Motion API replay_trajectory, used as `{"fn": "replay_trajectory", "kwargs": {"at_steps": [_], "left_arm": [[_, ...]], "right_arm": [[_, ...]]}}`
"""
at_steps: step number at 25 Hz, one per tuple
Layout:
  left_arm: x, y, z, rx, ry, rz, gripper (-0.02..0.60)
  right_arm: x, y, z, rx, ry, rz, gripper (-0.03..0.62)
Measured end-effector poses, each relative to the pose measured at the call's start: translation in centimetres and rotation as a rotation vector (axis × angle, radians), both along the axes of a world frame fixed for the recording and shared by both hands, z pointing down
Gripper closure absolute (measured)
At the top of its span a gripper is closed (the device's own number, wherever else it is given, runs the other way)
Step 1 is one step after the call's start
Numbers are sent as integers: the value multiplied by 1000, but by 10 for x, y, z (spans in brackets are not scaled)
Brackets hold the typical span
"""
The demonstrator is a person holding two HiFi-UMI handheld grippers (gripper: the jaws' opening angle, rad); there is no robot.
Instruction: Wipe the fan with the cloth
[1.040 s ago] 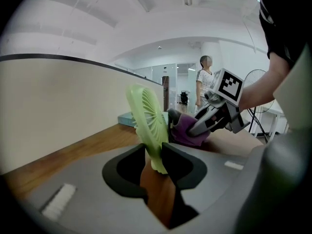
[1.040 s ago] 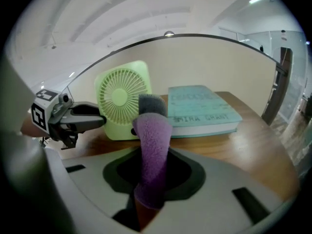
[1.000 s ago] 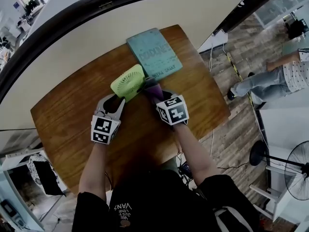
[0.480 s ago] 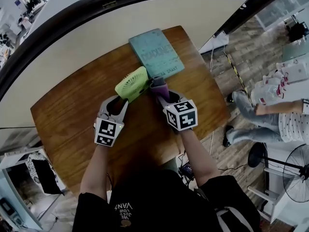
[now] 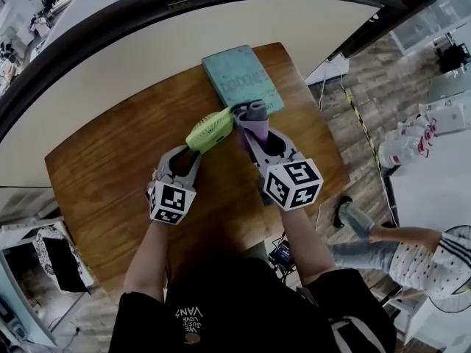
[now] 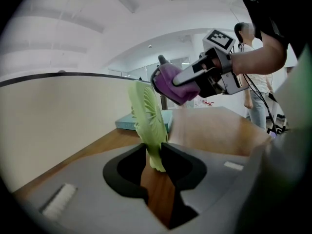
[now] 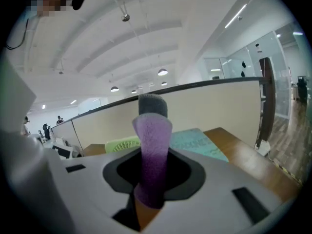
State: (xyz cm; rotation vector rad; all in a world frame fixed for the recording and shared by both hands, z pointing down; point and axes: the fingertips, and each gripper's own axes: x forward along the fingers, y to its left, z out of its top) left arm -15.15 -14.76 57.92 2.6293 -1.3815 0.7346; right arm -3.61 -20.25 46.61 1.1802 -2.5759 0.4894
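We hold the fan (image 5: pixel 209 130) over the counter (image 5: pixel 103 175).
Our left tool (image 5: pixel 196 150) is closing on its lower edge; our right tool (image 5: pixel 249 129) pinches the cloth (image 5: pixel 255 118).

Fan (image 5: pixel 210 129) lime green. Cloth (image 5: pixel 255 120) purple, with a grey side. Book (image 5: pixel 237 78) teal, paler lettering. Table (image 5: pixel 103 175) warm brown wood grain. Partition (image 5: pixel 184 43) cream, dark top rim. Floor (image 5: pixel 368 116) grey-brown planks.
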Motion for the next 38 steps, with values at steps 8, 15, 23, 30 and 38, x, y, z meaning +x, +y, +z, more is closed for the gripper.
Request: {"fn": "replay_trajectory", "kwargs": {"at_steps": [8, 15, 23, 30, 38], "left_arm": [[3, 1, -1, 15, -26, 19, 476], [7, 4, -3, 24, -40, 31, 478], [14, 10, -5, 54, -72, 57, 485], [15, 13, -2, 44, -61, 66, 489], [17, 14, -2, 33, -46, 64, 489]], "right_arm": [[-42, 7, -28, 44, 89, -154, 491], [-44, 16, -10, 0, 174, -191, 491], [-31, 24, -4, -26, 185, -165, 491], [-29, 28, 3, -34, 229, -170, 493], [-26, 34, 10, -45, 240, -172, 492]]}}
